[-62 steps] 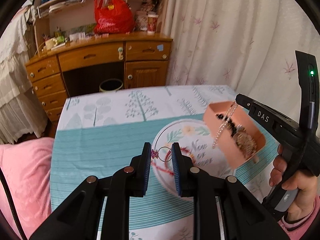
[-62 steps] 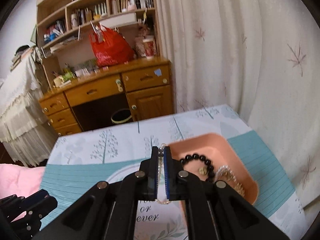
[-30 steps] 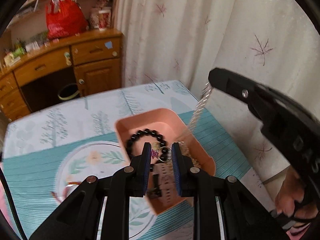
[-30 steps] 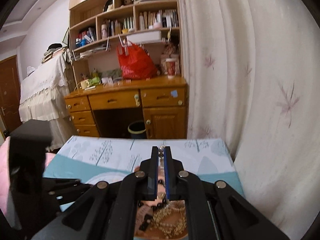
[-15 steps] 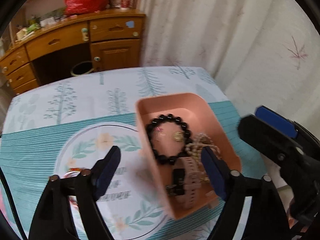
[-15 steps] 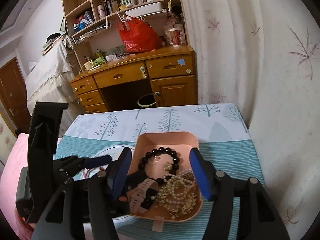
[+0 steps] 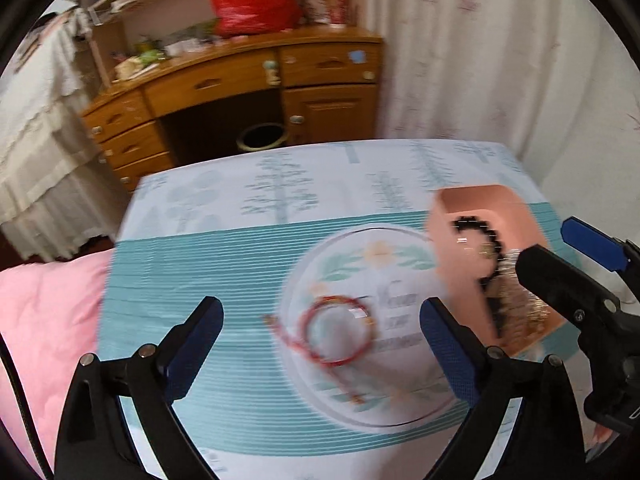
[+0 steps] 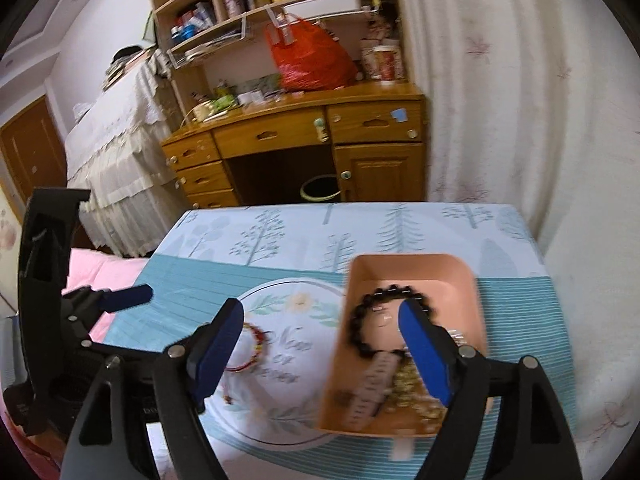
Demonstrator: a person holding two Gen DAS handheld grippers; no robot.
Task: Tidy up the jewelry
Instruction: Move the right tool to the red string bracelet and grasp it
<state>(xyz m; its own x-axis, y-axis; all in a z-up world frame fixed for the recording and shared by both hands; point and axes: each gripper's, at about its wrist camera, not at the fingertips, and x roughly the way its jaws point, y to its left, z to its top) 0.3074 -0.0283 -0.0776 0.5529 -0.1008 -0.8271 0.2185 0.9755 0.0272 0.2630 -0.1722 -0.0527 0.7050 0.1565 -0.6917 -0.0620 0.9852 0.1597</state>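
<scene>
A red cord bracelet (image 7: 334,330) lies on the round flower print of the tablecloth; it also shows in the right wrist view (image 8: 252,346). A pink tray (image 8: 404,270) to its right holds a black bead bracelet (image 8: 390,294), a watch band (image 8: 370,390) and a pearl and gold chain pile (image 8: 416,394). The tray (image 7: 480,202) also shows in the left wrist view. My left gripper (image 7: 320,338) is open and empty above the red bracelet. My right gripper (image 8: 320,346) is open and empty above the tray's left edge.
The table (image 7: 240,184) has a teal and white tree-print cloth. A pink quilt (image 7: 44,320) lies at the left. Behind stand a wooden desk (image 8: 304,136) with a red bag (image 8: 308,58), a bin (image 8: 320,190) under it, and a curtain (image 8: 520,100) at the right.
Both grippers opened and dropped their pieces into the tray. My left gripper has since swung left from the tray to over the red bracelet. My right gripper has drawn back slightly.
</scene>
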